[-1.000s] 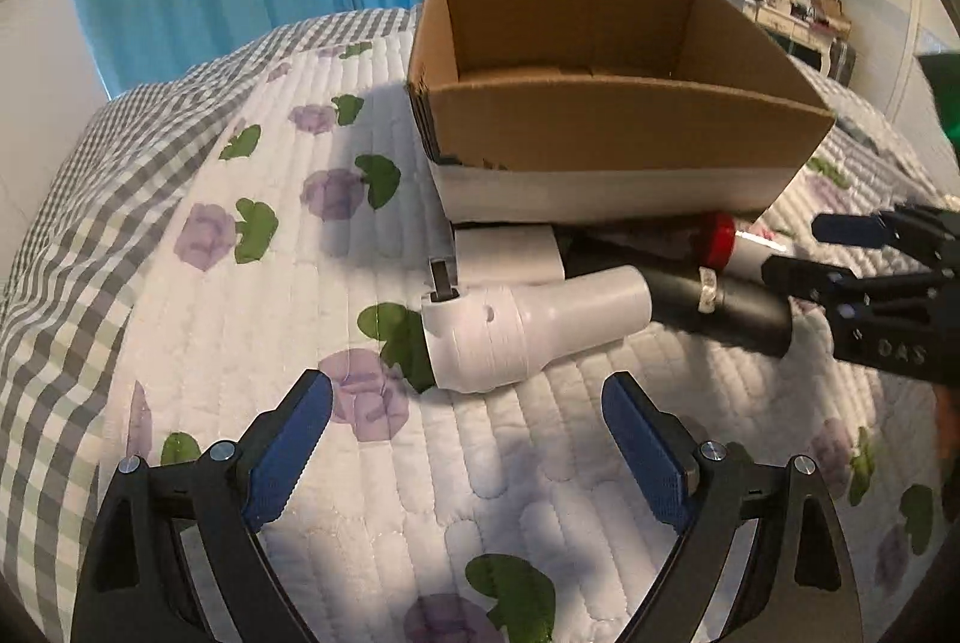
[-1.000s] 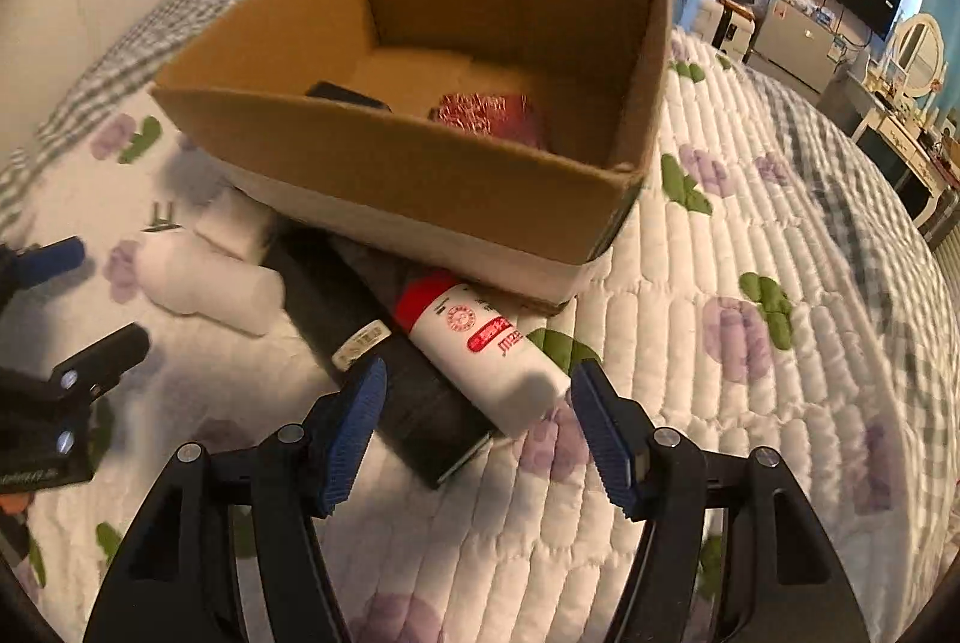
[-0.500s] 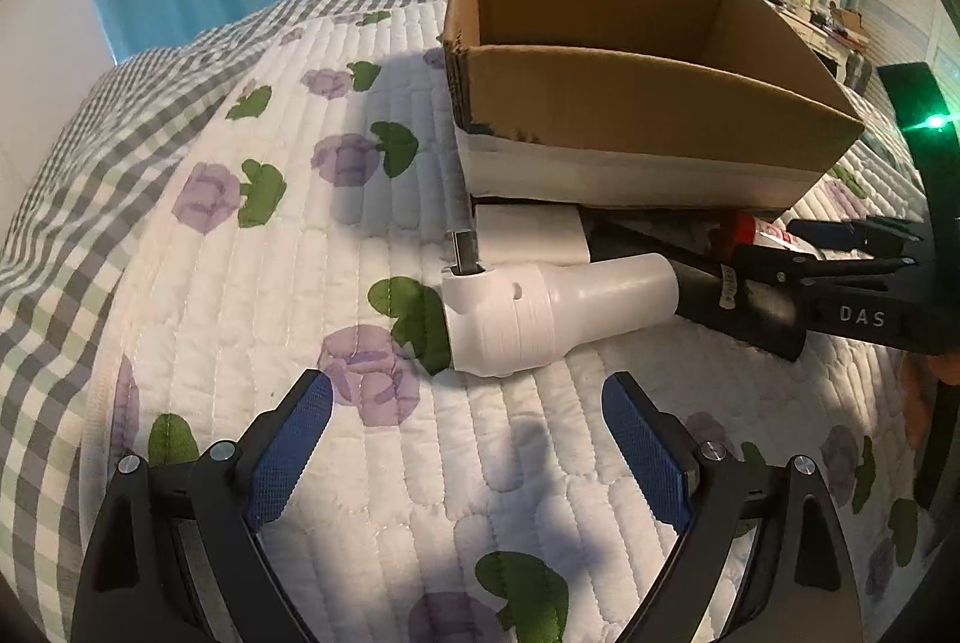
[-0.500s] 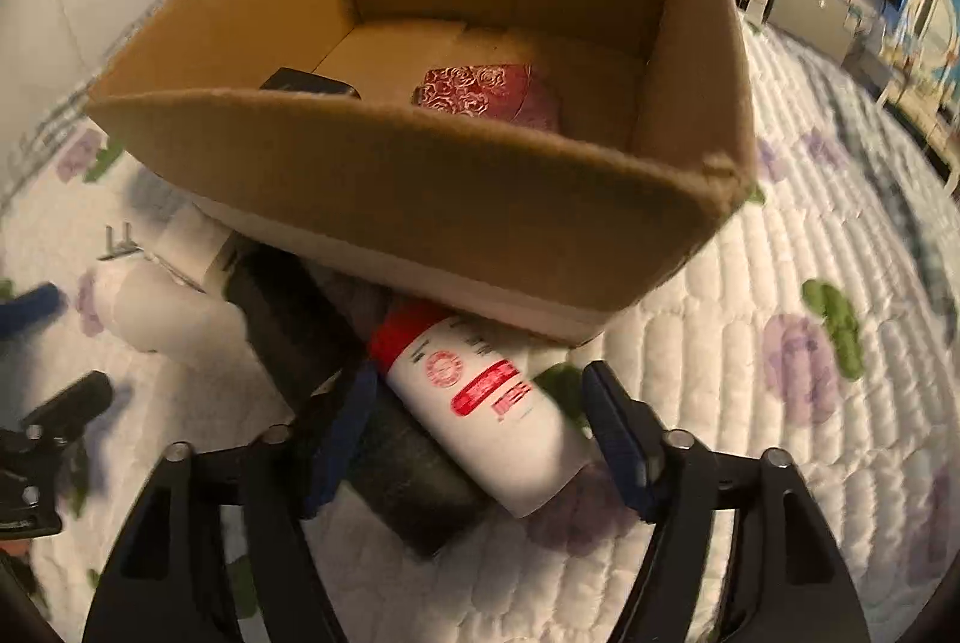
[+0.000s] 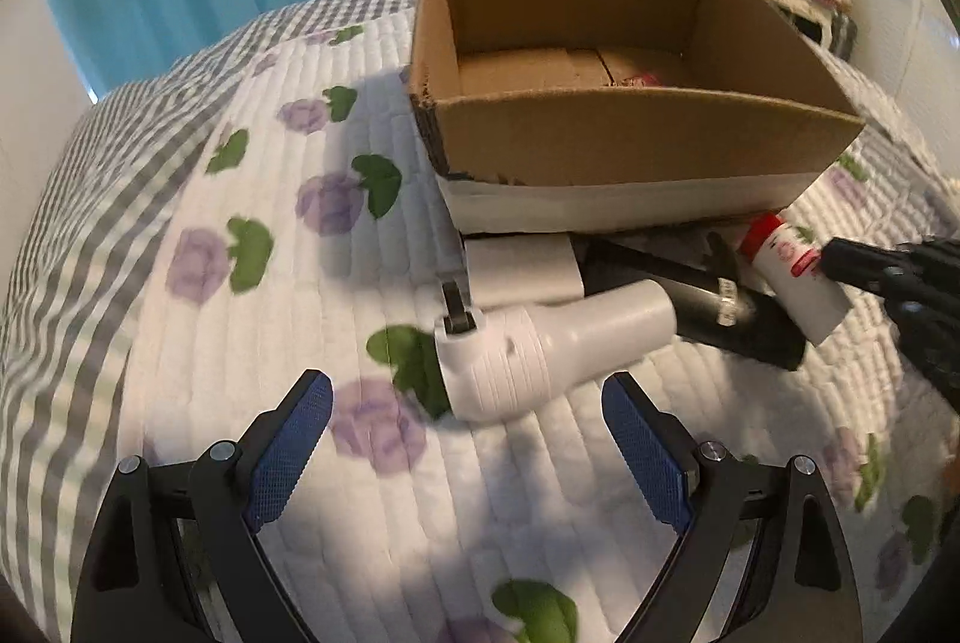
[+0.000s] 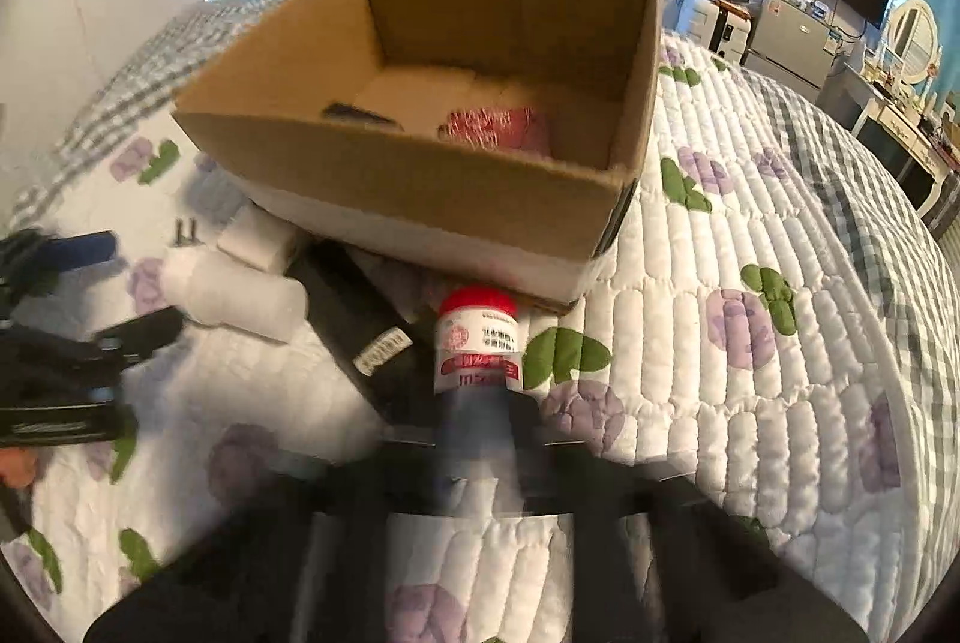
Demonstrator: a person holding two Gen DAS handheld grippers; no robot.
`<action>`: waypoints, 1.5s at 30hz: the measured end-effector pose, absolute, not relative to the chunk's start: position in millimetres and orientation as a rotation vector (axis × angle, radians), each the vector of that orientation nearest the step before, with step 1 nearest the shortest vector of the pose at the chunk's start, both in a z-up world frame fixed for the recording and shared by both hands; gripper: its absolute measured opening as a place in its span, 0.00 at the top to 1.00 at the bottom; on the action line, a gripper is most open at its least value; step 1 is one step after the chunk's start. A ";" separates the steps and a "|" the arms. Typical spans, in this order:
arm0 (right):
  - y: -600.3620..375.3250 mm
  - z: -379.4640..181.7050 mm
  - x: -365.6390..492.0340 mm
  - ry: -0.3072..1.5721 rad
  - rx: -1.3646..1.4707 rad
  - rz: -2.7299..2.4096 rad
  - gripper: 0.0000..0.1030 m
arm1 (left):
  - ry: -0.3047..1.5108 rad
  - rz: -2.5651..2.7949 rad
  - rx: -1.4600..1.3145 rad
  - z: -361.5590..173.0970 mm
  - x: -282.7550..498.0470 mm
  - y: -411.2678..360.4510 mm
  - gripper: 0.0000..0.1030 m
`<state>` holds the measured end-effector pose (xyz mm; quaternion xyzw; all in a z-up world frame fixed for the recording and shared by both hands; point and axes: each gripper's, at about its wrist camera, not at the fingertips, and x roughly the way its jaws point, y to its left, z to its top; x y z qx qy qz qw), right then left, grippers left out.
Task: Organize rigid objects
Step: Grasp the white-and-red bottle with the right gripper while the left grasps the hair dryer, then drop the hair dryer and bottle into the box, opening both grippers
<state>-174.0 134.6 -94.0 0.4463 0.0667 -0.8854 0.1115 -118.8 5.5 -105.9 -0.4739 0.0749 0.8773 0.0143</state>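
The left claw (image 5: 467,430) is released, its blue ridged pads (image 5: 289,442) spread wide and low over the white quilted bedspread with purple flowers and green leaves (image 5: 252,283). Just ahead of it, between the lines of its two fingers, lies a white plastic angled tube with a ribbed collar (image 5: 552,349), flat on the bed and touching neither pad. Beyond the tube sits a small white rectangular block (image 5: 522,268), and to the right of the tube a long black cylinder with a pale label band (image 5: 738,310).

The right claw (image 6: 477,439) is clenched on a white plastic bottle with a red cap and red label (image 6: 477,337); its fingers are blurred, but they press in against the bottle's lower end, with the cap pointing away from the claw. The black cylinder (image 6: 366,319) lies just left of the bottle.

Straight ahead of both claws stands an open brown cardboard box with a white band along its base (image 6: 420,175), resting on the bed. Inside it lie a red patterned packet (image 6: 495,127) and a dark flat item (image 6: 360,114).
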 end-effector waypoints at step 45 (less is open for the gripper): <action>168.3 -118.0 -179.3 -0.057 1.530 -2.585 0.65 | 0.451 2.460 -1.367 -125.2 -110.9 71.2 0.39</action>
